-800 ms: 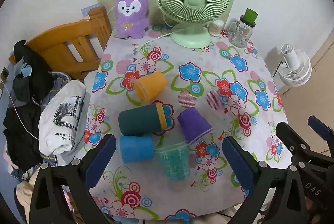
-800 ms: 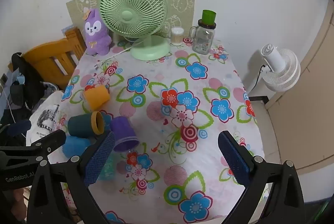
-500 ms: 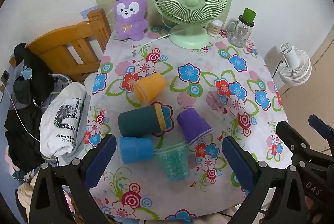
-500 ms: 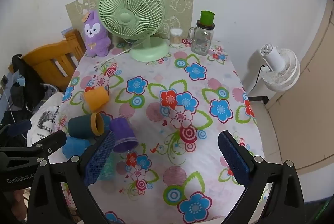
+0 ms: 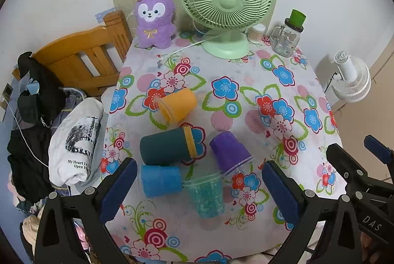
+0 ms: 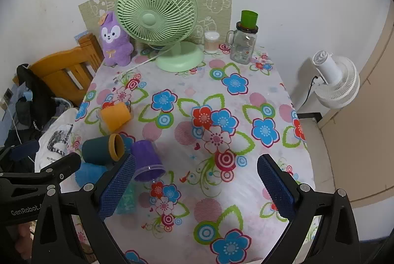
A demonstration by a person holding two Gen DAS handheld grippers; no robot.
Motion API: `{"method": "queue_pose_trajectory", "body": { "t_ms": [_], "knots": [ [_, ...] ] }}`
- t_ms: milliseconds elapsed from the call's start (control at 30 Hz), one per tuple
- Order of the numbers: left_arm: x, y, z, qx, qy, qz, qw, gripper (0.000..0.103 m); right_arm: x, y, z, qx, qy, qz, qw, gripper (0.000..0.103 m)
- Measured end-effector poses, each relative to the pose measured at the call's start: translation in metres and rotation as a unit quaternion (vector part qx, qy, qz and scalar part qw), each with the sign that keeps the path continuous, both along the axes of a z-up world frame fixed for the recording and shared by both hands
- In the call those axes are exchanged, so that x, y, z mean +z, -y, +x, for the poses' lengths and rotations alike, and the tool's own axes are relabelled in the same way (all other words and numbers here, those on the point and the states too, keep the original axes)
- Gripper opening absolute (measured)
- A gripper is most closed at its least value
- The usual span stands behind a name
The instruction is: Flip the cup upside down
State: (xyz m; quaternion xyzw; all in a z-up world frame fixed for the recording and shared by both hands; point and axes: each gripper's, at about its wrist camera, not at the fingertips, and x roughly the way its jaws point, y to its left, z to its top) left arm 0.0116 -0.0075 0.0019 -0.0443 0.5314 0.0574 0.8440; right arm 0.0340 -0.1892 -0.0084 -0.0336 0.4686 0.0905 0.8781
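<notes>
Several cups lie on their sides on the flowered tablecloth (image 5: 246,91): an orange cup (image 5: 177,104), a dark teal cup with a yellow rim (image 5: 167,147), a purple cup (image 5: 229,152), a blue cup (image 5: 161,180) and a clear teal cup (image 5: 206,194). My left gripper (image 5: 197,190) is open and empty, held above the near cups. My right gripper (image 6: 195,186) is open and empty over the table's near middle, with the purple cup (image 6: 147,160) by its left finger. The orange cup (image 6: 115,116) and dark teal cup (image 6: 103,149) lie to the left.
A green desk fan (image 5: 226,8), a purple plush toy (image 5: 155,18), a glass jar with a green lid (image 5: 288,35) and a small pot of swabs (image 5: 256,32) stand at the back. A wooden chair (image 5: 81,59) with clothes is at the left, a white fan (image 5: 352,82) at the right.
Both views have shifted only slightly. The cups have not moved and both grippers stay open.
</notes>
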Motion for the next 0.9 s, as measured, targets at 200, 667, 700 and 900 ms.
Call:
{"method": "queue_pose_trajectory", "body": {
  "t_ms": [200,667,700,900],
  "knots": [
    [0.001,-0.005,0.004,0.004,0.004,0.004,1.0,0.102,-0.001,-0.003,0.006,0.003,-0.001,-0.001,1.0,0.101],
    [-0.007,-0.01,0.02,-0.012,-0.004,0.01,0.9999,0.102,-0.008,-0.011,0.022,0.0,-0.015,-0.004,1.0,0.101],
    [-0.008,-0.012,0.022,-0.014,-0.005,0.01,0.9998,0.102,-0.009,-0.012,0.024,0.001,-0.017,-0.004,1.0,0.101],
    [-0.02,-0.022,0.039,-0.028,-0.017,0.021,0.9992,0.102,-0.017,-0.024,0.039,0.019,-0.028,0.005,0.999,0.101]
  ]
}}
